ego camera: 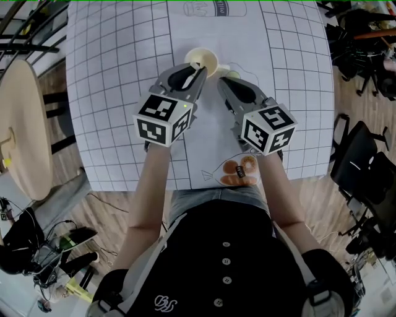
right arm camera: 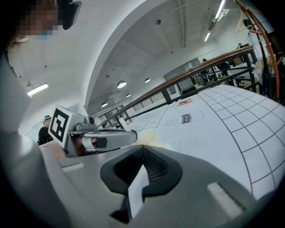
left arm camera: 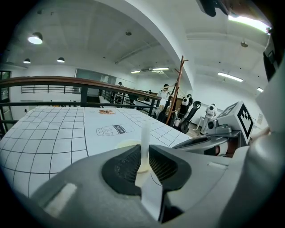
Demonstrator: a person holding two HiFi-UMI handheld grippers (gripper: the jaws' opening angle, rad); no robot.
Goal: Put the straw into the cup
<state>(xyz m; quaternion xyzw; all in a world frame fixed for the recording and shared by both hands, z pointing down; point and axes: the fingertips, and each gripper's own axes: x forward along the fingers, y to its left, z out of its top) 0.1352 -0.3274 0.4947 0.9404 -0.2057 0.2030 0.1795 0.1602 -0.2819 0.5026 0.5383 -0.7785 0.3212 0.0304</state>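
Note:
A pale yellow cup (ego camera: pixel 208 59) stands on the white gridded mat (ego camera: pixel 111 74) at mid-table. My left gripper (ego camera: pixel 202 68) reaches the cup's near rim and is shut on a white straw (left arm camera: pixel 145 136). The straw stands upright between the pads, and its lower end dips toward the cup (left arm camera: pixel 126 144) just beyond the tips. My right gripper (ego camera: pixel 221 81) sits close beside it on the right, pointing past the cup's right side. In the right gripper view its jaws (right arm camera: pixel 141 150) meet with nothing between them, and the cup (right arm camera: pixel 150 136) shows just ahead.
A small pale object (ego camera: pixel 233 75) lies right of the cup. The mat carries a printed milk bottle (ego camera: pixel 213 7) at the far side and a bread picture (ego camera: pixel 238 170) near the front edge. A round wooden table (ego camera: pixel 25 124) stands left, black chairs (ego camera: pixel 365 173) right.

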